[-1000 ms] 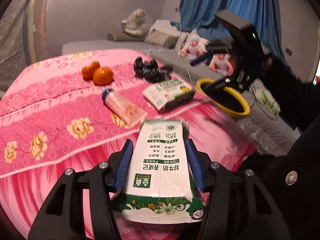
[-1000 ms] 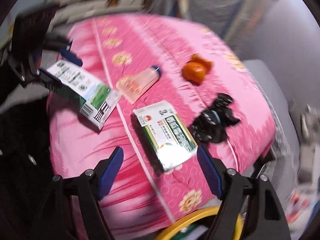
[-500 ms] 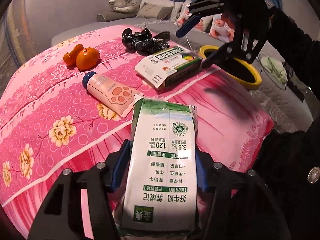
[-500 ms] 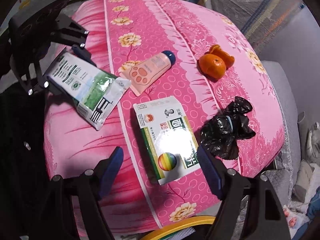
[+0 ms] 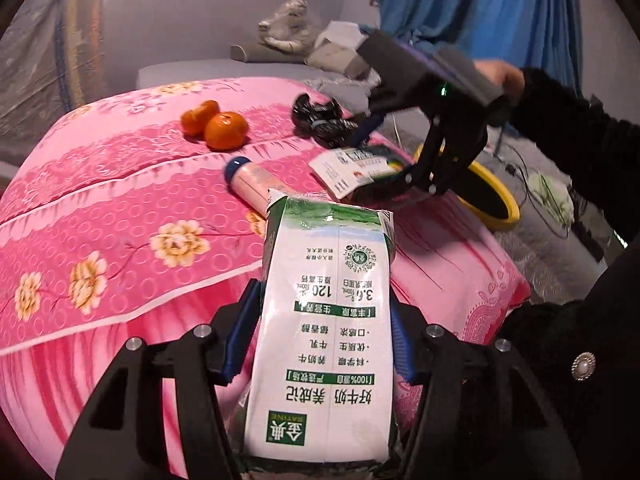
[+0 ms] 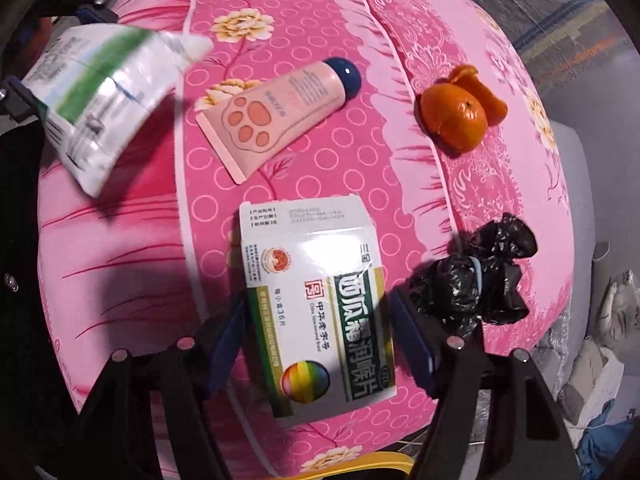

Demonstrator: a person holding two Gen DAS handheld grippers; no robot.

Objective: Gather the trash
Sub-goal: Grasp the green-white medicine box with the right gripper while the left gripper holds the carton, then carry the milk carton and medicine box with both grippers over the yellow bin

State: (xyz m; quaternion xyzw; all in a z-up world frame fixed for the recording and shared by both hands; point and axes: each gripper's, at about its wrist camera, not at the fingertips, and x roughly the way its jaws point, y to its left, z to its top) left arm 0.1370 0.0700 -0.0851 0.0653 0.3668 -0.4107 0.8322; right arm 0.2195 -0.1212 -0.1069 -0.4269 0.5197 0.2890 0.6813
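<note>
While the left gripper [image 5: 320,344] clamps a glossy milk carton [image 5: 326,332], the right gripper's [image 6: 320,344] jaws are closing around a flat cardboard box [image 6: 316,308]

Right gripper drops over the medicine box; my left hand's carton sits differently in its jaws.

My right gripper [image 6: 320,336] is lower now than a second ago: the medicine box [image 6: 316,312], then lying ahead of the fingertips, now sits between my two blue pads, and the jaws are closing on it with a gap still visible on each side. In my left gripper [image 5: 320,340] the milk carton [image 5: 326,336] has slid: a second ago only its lower printed half showed between the pads, now it reaches well past the fingertips, its green top edge foremost.
</note>
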